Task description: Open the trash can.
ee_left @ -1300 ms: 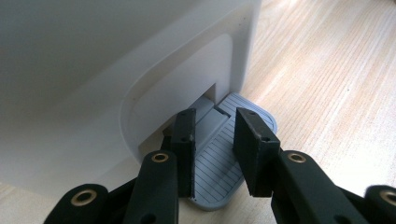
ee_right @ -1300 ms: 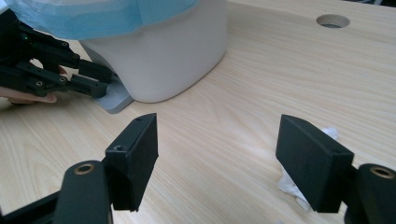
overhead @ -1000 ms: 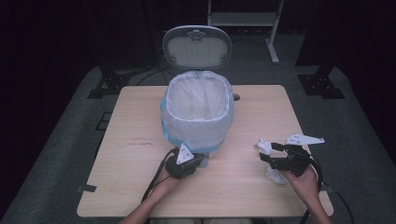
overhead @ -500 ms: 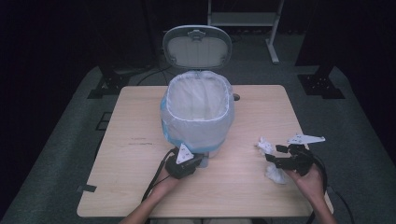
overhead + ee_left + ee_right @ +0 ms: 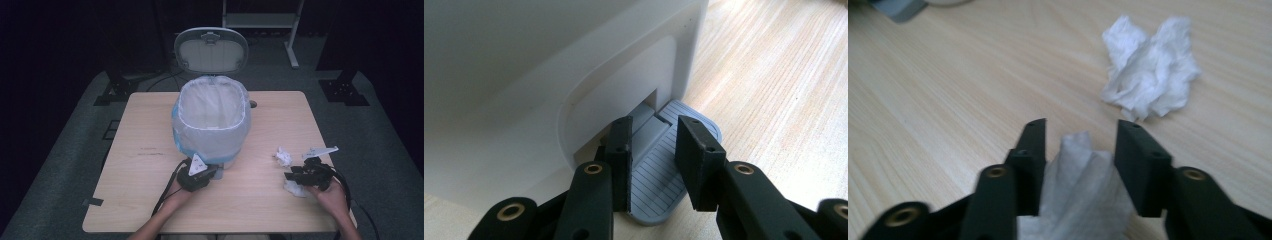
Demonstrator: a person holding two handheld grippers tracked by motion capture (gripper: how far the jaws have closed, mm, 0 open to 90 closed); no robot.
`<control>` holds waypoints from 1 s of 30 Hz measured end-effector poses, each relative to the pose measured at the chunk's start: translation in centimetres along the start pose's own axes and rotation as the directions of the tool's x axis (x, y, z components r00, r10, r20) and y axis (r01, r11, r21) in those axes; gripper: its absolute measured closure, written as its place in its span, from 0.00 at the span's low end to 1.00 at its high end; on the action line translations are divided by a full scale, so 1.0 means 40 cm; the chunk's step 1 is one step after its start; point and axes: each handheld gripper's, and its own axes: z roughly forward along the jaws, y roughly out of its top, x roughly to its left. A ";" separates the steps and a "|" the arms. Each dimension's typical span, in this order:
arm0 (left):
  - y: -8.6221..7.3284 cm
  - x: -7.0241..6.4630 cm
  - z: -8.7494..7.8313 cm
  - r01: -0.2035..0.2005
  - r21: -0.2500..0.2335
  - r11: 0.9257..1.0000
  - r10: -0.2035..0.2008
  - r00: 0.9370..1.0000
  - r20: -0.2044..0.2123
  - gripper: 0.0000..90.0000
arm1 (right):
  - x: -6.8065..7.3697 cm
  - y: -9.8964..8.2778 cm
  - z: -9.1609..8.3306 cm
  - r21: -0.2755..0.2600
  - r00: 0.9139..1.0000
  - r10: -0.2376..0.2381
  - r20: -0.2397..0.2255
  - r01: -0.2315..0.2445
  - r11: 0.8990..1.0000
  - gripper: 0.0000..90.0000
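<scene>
A white pedal bin [image 5: 210, 142] lined with a clear bag stands mid-table, its grey lid [image 5: 211, 50] raised. My left gripper [image 5: 212, 172] lies at the bin's foot. In the left gripper view its jaws [image 5: 653, 135] rest on the ribbed grey pedal [image 5: 659, 175], a narrow gap between them and nothing gripped. My right gripper [image 5: 290, 176] is low over the table at the right. Its jaws [image 5: 1079, 130] have just been closing and now pinch a crumpled white tissue [image 5: 1078, 185]. A second crumpled tissue [image 5: 1148, 75] lies just beyond it.
The light wooden table [image 5: 150, 200] has bare room on its left half and along the front. The loose tissue [image 5: 283, 157] sits between the bin and my right hand. Dark floor, stands and a shelf frame surround the table.
My right gripper has sunk onto the nearer tissue and its jaws have narrowed around it. The left gripper and the raised lid have stayed put.
</scene>
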 end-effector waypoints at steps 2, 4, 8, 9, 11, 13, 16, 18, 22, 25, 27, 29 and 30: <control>0.000 0.000 0.000 0.000 0.000 1.000 0.000 1.000 0.000 0.76 | 0.001 0.000 0.002 0.009 1.000 -0.008 0.005 0.008 1.000 0.80; 0.000 0.000 0.000 -0.001 0.001 1.000 0.001 1.000 0.000 0.76 | 0.004 0.001 -0.002 0.011 1.000 -0.026 0.013 0.025 1.000 0.93; 0.000 -0.001 0.000 -0.001 -0.002 1.000 0.001 1.000 -0.001 0.76 | 0.005 0.003 -0.013 -0.007 0.999 -0.033 0.009 0.033 0.999 0.98; 0.000 -0.001 0.000 -0.002 -0.002 1.000 0.002 1.000 -0.001 0.76 | 0.005 0.004 -0.015 -0.009 1.000 -0.028 0.009 0.028 1.000 0.98; 0.000 -0.001 0.000 -0.003 -0.002 1.000 0.003 1.000 -0.003 0.76 | 0.006 0.006 -0.018 -0.018 1.000 -0.023 0.002 0.023 1.000 0.98; 0.000 -0.001 0.000 -0.003 -0.002 1.000 0.003 1.000 -0.002 0.76 | 0.007 0.008 -0.022 -0.034 1.000 -0.024 -0.005 0.024 0.999 0.98; 0.000 -0.001 0.000 -0.002 -0.003 1.000 0.002 1.000 -0.001 0.76 | 0.016 0.017 -0.034 -0.071 0.999 -0.030 -0.011 0.030 0.997 0.98; 0.000 0.000 0.000 -0.001 -0.003 1.000 0.001 1.000 0.000 0.76 | 0.023 0.023 -0.039 -0.077 0.999 -0.036 -0.009 0.035 0.996 0.98; 0.000 0.000 0.000 -0.002 -0.002 1.000 0.002 1.000 -0.001 0.76 | 0.026 0.032 -0.045 -0.092 0.999 -0.044 -0.014 0.043 0.995 0.98; 0.000 -0.001 0.000 -0.002 -0.003 1.000 0.002 1.000 -0.002 0.76 | 0.029 0.044 -0.054 -0.100 0.999 -0.049 -0.017 0.047 0.994 0.99; 0.000 0.000 0.000 0.001 -0.001 1.000 -0.001 1.000 0.001 0.76 | 0.032 0.051 -0.060 -0.107 0.998 -0.049 -0.029 0.046 0.993 0.99; 0.000 0.001 0.000 0.003 -0.002 1.000 -0.003 1.000 0.002 0.76 | 0.036 0.057 -0.068 -0.110 0.998 -0.056 -0.030 0.052 0.993 0.99; 0.000 0.000 0.000 0.002 -0.002 1.000 -0.002 1.000 0.002 0.76 | 0.038 0.059 -0.072 -0.113 0.998 -0.055 -0.041 0.050 0.992 0.99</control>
